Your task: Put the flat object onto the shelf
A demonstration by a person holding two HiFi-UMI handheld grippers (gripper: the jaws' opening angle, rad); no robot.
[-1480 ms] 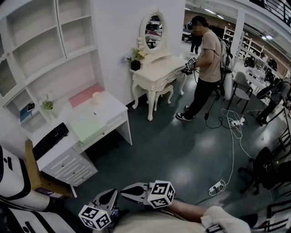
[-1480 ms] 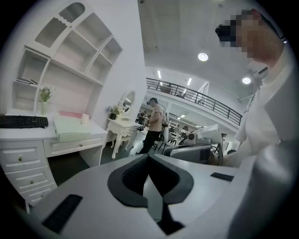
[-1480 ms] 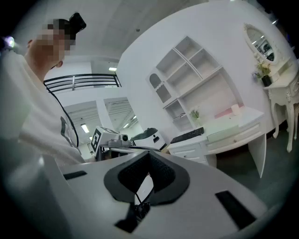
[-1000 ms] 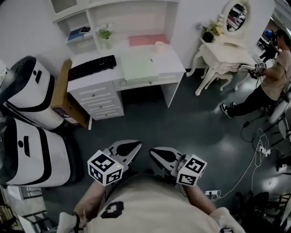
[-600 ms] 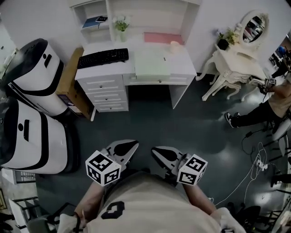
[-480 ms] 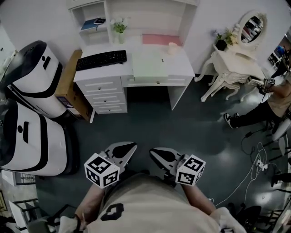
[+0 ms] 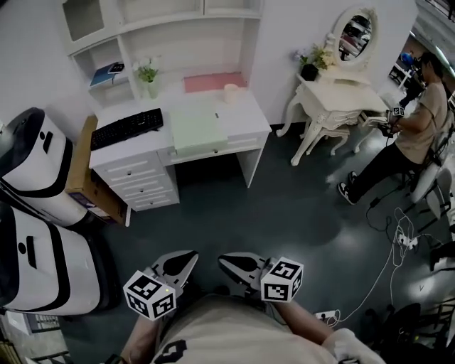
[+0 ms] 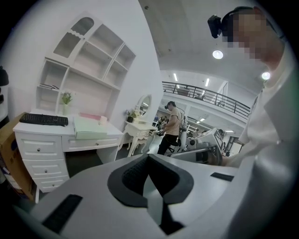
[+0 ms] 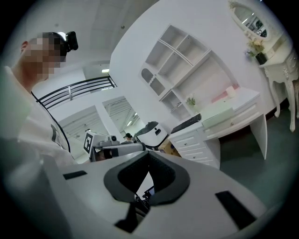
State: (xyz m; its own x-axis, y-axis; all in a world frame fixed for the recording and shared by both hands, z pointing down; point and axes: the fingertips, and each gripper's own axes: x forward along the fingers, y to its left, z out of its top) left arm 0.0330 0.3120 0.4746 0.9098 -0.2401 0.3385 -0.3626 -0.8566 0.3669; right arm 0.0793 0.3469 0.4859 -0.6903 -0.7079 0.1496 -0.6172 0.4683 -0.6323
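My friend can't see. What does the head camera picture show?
From above, two shut, empty grippers, the left gripper and the right gripper, are held over a dark floor, well short of a white desk. On the desk lie a pale green flat object and a black keyboard, with white shelves above. Another person stands at the right.

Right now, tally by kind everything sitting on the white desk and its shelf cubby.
Keyboard: 1
Green flat pad: 1
Pink flat pad: 1
Cream cup: 1
Potted plant: 1
Book: 1
Total: 6
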